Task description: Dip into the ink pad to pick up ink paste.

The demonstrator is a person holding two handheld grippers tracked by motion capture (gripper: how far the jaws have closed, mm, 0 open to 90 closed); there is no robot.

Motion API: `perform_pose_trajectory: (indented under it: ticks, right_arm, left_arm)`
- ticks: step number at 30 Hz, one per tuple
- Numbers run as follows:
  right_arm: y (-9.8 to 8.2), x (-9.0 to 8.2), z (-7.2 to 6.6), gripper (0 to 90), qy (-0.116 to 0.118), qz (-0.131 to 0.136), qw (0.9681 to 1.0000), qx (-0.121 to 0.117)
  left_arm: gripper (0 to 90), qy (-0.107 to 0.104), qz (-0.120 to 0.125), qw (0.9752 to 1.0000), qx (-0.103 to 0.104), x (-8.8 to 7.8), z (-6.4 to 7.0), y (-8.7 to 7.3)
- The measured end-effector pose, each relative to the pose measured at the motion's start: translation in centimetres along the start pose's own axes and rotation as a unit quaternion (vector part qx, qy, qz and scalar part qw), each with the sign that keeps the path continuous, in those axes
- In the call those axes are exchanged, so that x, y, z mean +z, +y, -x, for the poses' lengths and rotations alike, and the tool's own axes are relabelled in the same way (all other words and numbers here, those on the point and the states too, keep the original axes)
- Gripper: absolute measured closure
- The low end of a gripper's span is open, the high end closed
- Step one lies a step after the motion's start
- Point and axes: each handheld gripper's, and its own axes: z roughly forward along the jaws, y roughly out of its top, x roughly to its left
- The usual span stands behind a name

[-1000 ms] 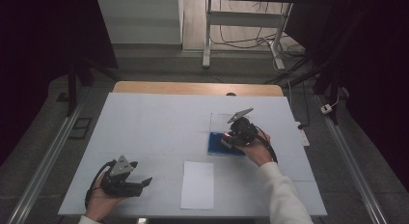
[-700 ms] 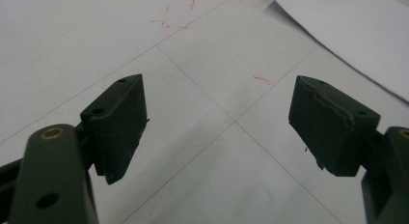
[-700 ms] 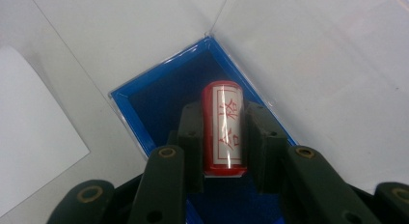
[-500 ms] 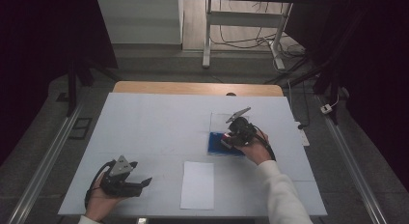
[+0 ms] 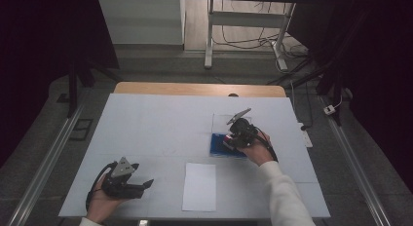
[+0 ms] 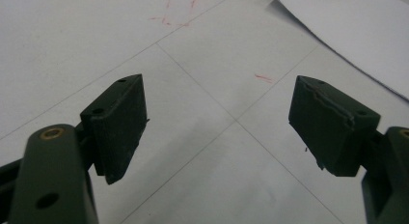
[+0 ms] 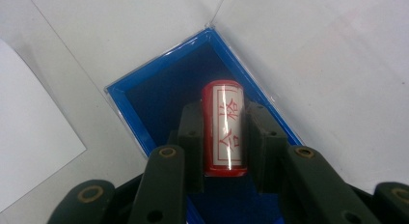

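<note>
A red stamp (image 7: 224, 125) with a white label and red characters lies lengthwise between the jaws of my right gripper (image 7: 224, 113), which is shut on it. The stamp hangs over a blue-lined box (image 7: 164, 98) whose clear lid stands open behind it. From above, the right gripper (image 5: 233, 141) sits over the blue box (image 5: 215, 144) right of the table's middle. My left gripper (image 5: 146, 185) rests near the front left of the table, jaws wide apart. Its own view shows both pads (image 6: 120, 122) over bare white tabletop.
A white sheet of paper (image 5: 199, 186) lies near the front edge between the two hands; its corner (image 6: 352, 26) shows in the left gripper view. The white table (image 5: 160, 123) has faint grid lines and small red marks (image 6: 176, 7). A wooden strip runs along its far edge.
</note>
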Motion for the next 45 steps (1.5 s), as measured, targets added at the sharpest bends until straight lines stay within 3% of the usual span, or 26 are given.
perform_pose_trajectory:
  ticks: [19, 23, 27, 28, 38, 45]
  right_arm:
    - [-0.2, 0.0, 0.0, 70.6, -0.001, 0.009, 1.0, 0.001]
    - [-0.1, -0.1, -0.3, 70.4, -0.014, 0.008, 0.9999, -0.004]
    - [-0.3, -0.9, -0.5, 70.3, 0.003, 0.037, 0.9993, -0.001]
    - [-0.4, -1.3, -0.8, 70.2, 0.002, 0.056, 0.9984, 0.001]
    - [-0.7, -2.8, -1.0, 70.1, 0.009, 0.082, 0.9966, 0.001]
    - [-1.4, -3.9, -0.8, 70.1, 0.02, 0.111, 0.9936, 0.01]
  left_arm:
    - [21.6, 0.0, 0.002, 1.0, -0.001, -0.1, -0.1, 0.0]
    - [21.6, 0.0, 0.004, 1.0, -0.001, -0.2, 0.0, 0.1]
    - [21.6, 0.002, 0.002, 1.0, 0.0, -0.1, 0.0, 0.0]
    - [21.6, 0.002, 0.001, 1.0, -0.001, -0.1, -0.1, 0.0]
    - [21.6, 0.004, 0.0, 1.0, -0.001, -0.1, -0.2, -0.1]
    - [21.6, 0.004, 0.001, 1.0, 0.001, -0.2, -0.1, -0.1]
